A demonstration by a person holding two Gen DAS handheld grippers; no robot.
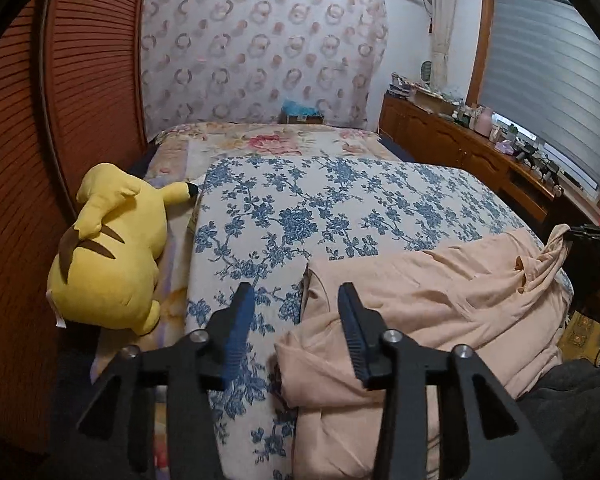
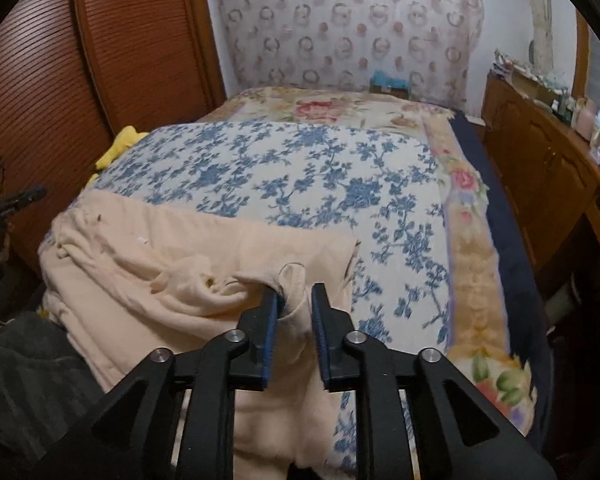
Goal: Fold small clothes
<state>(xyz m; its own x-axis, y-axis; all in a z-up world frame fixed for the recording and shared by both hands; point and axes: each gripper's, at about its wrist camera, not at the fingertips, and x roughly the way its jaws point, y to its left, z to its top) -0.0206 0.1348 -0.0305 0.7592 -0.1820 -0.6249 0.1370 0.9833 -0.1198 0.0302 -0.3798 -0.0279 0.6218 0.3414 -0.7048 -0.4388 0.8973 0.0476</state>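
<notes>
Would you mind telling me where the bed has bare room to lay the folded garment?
Free: the blue-floral cover beyond the peach garment, up to the pink-floral blanket. Crowded: the near edge under the garment, and the yellow plush along the left side.

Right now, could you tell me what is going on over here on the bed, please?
A person with a gripper in each hand is folding a peach garment on the blue-flowered bedspread. The right gripper has its fingers on either side of a bunched fold of cloth, with a gap still between them. The left gripper is open over the garment's other edge, gripping nothing. The garment lies rumpled, only partly folded. A yellow plush toy lies at the bed's side.
</notes>
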